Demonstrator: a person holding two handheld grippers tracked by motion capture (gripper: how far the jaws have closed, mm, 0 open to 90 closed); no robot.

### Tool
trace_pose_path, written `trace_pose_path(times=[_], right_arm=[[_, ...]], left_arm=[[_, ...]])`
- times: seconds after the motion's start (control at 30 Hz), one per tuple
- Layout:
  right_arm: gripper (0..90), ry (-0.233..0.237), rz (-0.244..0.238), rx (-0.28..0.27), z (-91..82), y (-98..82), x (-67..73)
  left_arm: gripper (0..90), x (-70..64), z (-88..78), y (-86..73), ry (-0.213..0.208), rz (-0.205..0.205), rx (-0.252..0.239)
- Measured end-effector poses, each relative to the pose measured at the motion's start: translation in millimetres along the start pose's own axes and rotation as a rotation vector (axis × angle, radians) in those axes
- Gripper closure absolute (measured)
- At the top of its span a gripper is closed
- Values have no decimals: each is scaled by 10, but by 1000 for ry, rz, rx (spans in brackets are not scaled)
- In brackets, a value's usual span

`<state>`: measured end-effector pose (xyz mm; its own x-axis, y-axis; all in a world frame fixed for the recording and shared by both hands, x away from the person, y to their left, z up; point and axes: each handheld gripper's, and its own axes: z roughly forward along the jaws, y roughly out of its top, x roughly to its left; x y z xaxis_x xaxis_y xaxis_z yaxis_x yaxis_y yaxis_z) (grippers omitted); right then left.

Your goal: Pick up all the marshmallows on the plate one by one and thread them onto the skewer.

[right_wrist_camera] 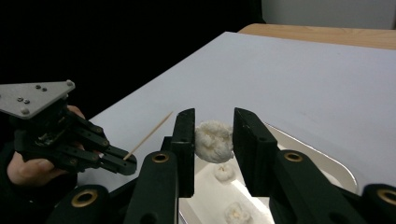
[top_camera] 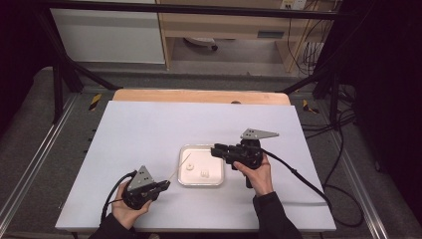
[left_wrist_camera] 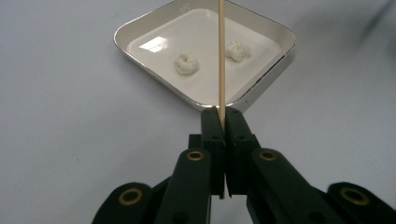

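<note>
1. While the left gripper (top_camera: pixel 160 186) rests near the desk's (top_camera: pixel 139 129) front edge, its jaws are clamped tight on a thin wooden skewer (left_wrist_camera: pixel 221 60); the skewer slants out over the near left corner of the tray (top_camera: pixel 185 149).
2. The right gripper (right_wrist_camera: pixel 213 140) hangs above the tray's right rim, jaws partly apart; a white puff (right_wrist_camera: pixel 214 141) sits pinched between them, lifted clear of the tray.
3. The tray, white and square, lies just front of the desk's centre; two more puffs (left_wrist_camera: pixel 187 63) lie inside it, apart from each other.
4. Both grippers point toward one another across the tray.
</note>
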<state>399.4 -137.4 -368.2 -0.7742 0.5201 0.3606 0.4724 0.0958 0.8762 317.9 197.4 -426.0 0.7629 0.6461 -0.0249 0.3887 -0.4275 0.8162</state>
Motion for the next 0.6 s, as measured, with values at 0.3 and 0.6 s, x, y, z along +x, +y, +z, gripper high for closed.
trace_pose_path(times=[0.3, 0.6], right_arm=[[705, 65, 31, -30, 104, 55, 52], [710, 99, 72, -44, 252, 51, 64]], left_arm=[[879, -38, -2, 11, -8, 13, -16], [880, -57, -2, 19, -10, 12, -28]])
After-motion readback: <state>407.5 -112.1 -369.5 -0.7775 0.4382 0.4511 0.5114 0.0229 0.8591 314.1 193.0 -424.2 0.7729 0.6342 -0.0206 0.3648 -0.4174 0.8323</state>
